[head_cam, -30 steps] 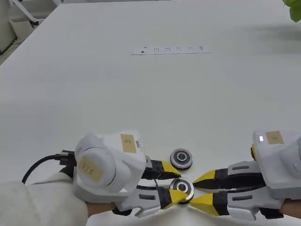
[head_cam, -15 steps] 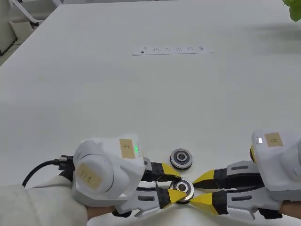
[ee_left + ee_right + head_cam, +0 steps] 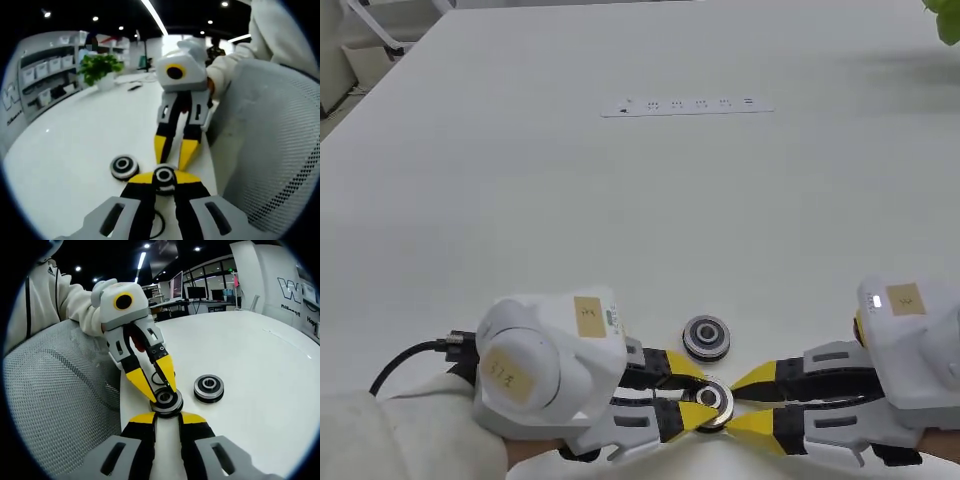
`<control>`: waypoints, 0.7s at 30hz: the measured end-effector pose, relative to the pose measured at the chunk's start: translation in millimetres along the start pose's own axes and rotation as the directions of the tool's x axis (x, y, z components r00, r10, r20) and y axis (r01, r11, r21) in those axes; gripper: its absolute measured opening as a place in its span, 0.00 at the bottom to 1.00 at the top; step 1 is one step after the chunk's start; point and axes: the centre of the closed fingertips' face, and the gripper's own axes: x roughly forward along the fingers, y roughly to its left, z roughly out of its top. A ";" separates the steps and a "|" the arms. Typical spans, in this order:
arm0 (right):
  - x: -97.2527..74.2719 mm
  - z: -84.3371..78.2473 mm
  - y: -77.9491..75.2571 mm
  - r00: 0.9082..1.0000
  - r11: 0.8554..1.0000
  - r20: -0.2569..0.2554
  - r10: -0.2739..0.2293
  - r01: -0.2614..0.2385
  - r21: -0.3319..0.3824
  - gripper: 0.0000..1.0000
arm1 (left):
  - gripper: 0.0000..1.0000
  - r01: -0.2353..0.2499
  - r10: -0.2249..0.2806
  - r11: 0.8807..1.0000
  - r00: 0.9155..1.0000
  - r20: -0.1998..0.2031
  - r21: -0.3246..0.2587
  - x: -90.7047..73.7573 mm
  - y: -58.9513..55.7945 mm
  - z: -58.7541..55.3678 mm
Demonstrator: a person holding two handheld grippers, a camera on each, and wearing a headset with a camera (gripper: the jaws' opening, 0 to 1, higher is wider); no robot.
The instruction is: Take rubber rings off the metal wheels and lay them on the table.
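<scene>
Down at the near edge of the table [image 3: 520,200], the wheel [image 3: 708,399] sits flat, caught between both sets of tongs. The left gripper [image 3: 697,398] comes in from the left with its jaws pointing right, and its yellow tips are closed in on the wheel's left side, one on each flank. The right gripper [image 3: 730,403] mirrors it from the other side. Its jaws point left and are narrowed down to a small gap, tips pressed onto the wheel's right side, so it looks clamped too. Basically they're nose to nose over that one wheel, both lying low and roughly level with the tabletop.

Just beyond it, near but not touching, is the other wheel [image 3: 706,337]. It's lying flat on its own, with a black ring [image 3: 208,398] around its edge.

A white sleeve [image 3: 390,440] shows behind the left gripper's body, and a black cable [image 3: 405,355] loops out from the back of it. The gripper views have a grey mesh chair back [image 3: 60,390] right behind the table edge. Farther up the table there's a white power strip [image 3: 688,104], well away from everything, and a bit of green plant [image 3: 948,20] pokes in at the far right corner.
</scene>
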 end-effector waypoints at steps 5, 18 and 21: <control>-1.9 -0.9 -4.0 1.000 1.000 -0.005 -0.015 0.015 -0.020 0.02 | 0.14 -0.001 0.001 1.000 1.000 0.002 -0.001 -0.1 0.8 0.3; -2.1 -1.6 -6.0 1.000 1.000 -0.007 -0.019 0.019 0.009 0.01 | 0.14 -0.004 0.004 1.000 1.000 0.005 0.001 0.0 1.1 0.9; -2.6 -1.5 -5.9 1.000 1.000 -0.011 -0.017 0.017 0.015 0.01 | 0.14 -0.004 0.004 1.000 1.000 0.006 0.001 -0.2 0.9 1.1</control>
